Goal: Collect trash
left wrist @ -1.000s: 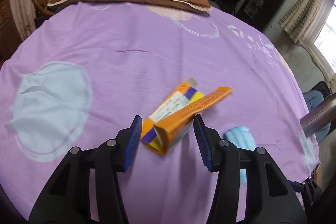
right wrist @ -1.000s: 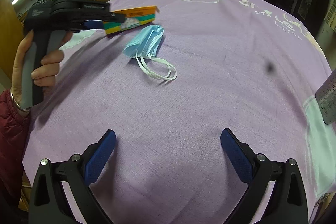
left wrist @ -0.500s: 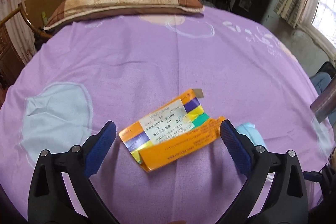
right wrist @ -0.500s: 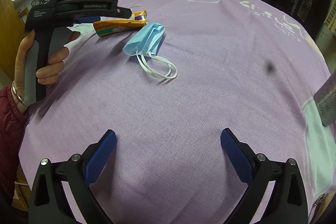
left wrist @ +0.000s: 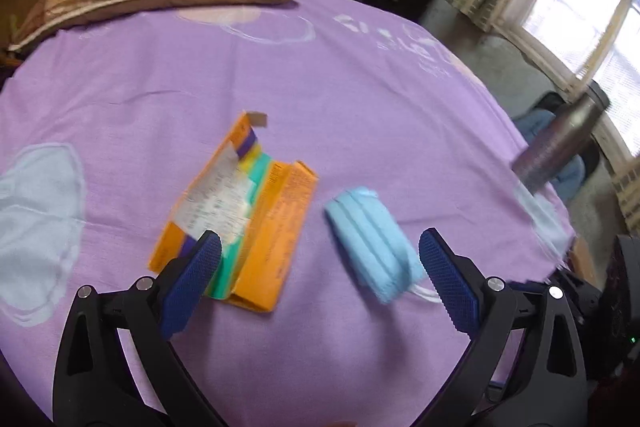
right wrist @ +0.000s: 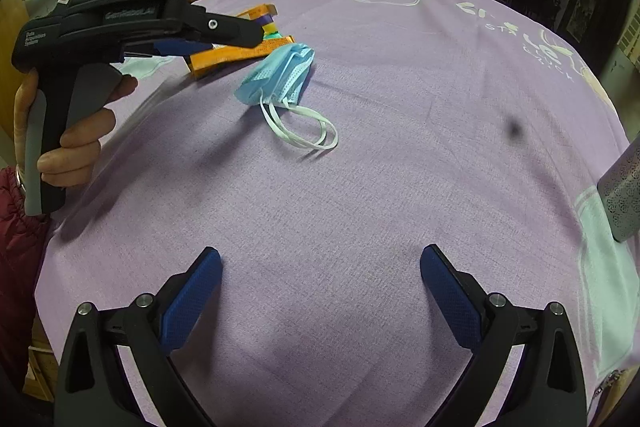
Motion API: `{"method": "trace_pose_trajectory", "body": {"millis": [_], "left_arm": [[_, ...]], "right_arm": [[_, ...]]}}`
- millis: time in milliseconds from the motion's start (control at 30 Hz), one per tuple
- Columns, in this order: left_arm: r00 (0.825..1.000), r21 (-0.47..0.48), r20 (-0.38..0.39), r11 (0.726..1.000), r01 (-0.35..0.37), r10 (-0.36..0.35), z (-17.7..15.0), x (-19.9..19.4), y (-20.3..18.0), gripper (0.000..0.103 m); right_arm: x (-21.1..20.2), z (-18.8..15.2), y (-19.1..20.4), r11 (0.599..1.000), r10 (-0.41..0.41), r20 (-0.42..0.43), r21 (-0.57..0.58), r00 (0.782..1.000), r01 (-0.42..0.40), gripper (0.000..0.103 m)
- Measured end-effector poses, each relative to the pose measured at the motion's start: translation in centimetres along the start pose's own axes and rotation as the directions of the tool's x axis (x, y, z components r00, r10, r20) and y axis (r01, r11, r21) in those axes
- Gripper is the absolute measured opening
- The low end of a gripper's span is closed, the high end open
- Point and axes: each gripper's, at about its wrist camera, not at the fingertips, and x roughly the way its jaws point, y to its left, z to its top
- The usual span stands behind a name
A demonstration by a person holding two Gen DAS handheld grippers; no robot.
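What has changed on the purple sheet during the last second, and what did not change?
The left gripper let go of the orange box, which now lies flat on the sheet, and its jaws opened wide. It then swung right, toward the blue face mask. The mask and the open right gripper stayed put.

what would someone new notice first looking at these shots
Probably the flattened orange box lying on the purple sheet, with a crumpled blue face mask just to its right. The open left gripper hovers over both, while the open right gripper hangs above bare cloth nearer the camera.
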Motion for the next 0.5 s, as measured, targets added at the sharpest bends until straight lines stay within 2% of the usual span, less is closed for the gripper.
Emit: {"method": "trace_pose_trajectory", "body": {"millis": [167, 400, 500], "left_arm": [[0.995, -0.081, 0.031, 0.992, -0.095, 0.098, 1.2, 0.5, 2.3, 0.096], [0.988, -0.074, -0.036, 0.986, -0.152, 0.150, 1.3, 2.6, 3.1, 0.096], [0.978, -0.048, -0.053, 0.978, -0.203, 0.200, 1.2, 3.2, 3.0, 0.096]], "right_arm": [[0.0, 0.0, 0.1, 1.000, -0.005, -0.002, -0.004, 1.000, 0.005, 0.099], [0.0, -0.1, 0.2, 1.000, -0.008, -0.003, -0.006, 1.000, 0.008, 0.099], [-0.1, -0.1, 0.2, 1.000, -0.008, -0.003, -0.006, 1.000, 0.008, 0.099]]}}
